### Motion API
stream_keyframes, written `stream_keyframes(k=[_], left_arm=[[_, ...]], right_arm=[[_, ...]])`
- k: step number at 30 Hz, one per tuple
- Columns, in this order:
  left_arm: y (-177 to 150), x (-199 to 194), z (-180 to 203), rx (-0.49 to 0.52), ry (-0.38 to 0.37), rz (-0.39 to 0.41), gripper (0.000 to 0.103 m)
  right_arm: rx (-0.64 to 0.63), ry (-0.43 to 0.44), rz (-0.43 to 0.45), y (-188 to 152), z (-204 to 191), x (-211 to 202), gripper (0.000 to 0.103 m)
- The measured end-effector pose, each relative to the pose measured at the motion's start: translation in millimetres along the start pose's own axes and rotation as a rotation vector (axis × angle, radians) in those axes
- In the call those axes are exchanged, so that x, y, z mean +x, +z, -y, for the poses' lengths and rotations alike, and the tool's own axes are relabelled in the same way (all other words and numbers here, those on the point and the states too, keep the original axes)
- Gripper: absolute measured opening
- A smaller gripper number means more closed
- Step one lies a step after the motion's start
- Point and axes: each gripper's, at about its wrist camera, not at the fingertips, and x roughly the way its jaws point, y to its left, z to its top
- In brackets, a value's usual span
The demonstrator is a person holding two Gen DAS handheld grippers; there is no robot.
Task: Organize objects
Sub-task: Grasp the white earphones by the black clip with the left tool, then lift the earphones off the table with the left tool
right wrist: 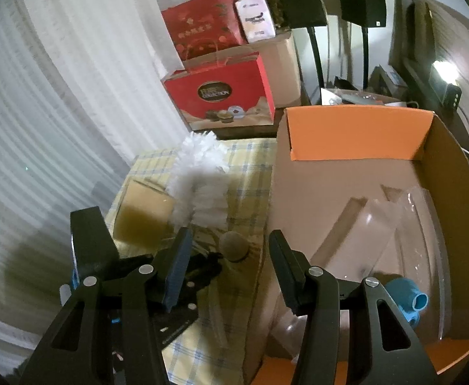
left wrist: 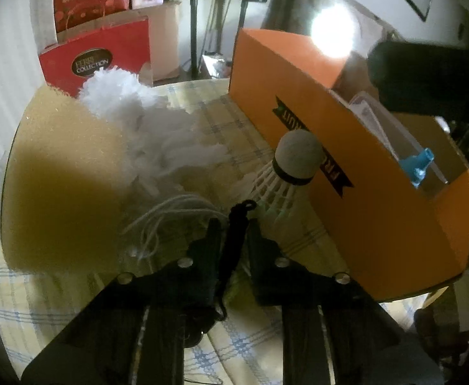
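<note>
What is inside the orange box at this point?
Inside the orange box: a blue plastic piece near the front corner and clear plastic packaging across the bare cardboard floor. The right gripper, open, covers part of the near end, so anything there is hidden.

Right gripper [right wrist: 228, 276] jaws apart, over orange box [right wrist: 356, 134] edge.

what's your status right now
Left tool shut on black cord. Right tool open, empty, above box edge. Shuttlecock against box, still out.
</note>
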Motion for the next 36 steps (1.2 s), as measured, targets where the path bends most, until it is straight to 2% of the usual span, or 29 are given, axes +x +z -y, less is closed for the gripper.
stream_keyframes(k=[8,18,26,31,36], left_arm=[[-2.5,-14.4,-16.8,-0.072,-0.065,0.017,0.013],[-5.1,-89.3,-29.7,-0.113,-0.138,0.149,0.013],[-0.1,-131.7,-45.5,-0.142,-0.141,0.225,0.013],[0.4,-139.6,-55.5,-0.179,-0.143,0.235,0.013],[-2.7,-147.7,-59.8,-0.189,-0.138,0.25,0.013]], right_arm=[[-0.007,0.008,0.001,-3.0,-2.7,-2.9,0.052],[-0.018,0.018,0.013,-3.8,-9.2,-7.4,0.052],[-0.082,0.063,0.005,-10.2,-31.1,-8.7,0.052],[-0.148,0.101,-0.024,-21.9,-50.7,-1.3,0.052],[-0.142,0.108,-0.034,-22.5,-50.8,4.3,0.052]])
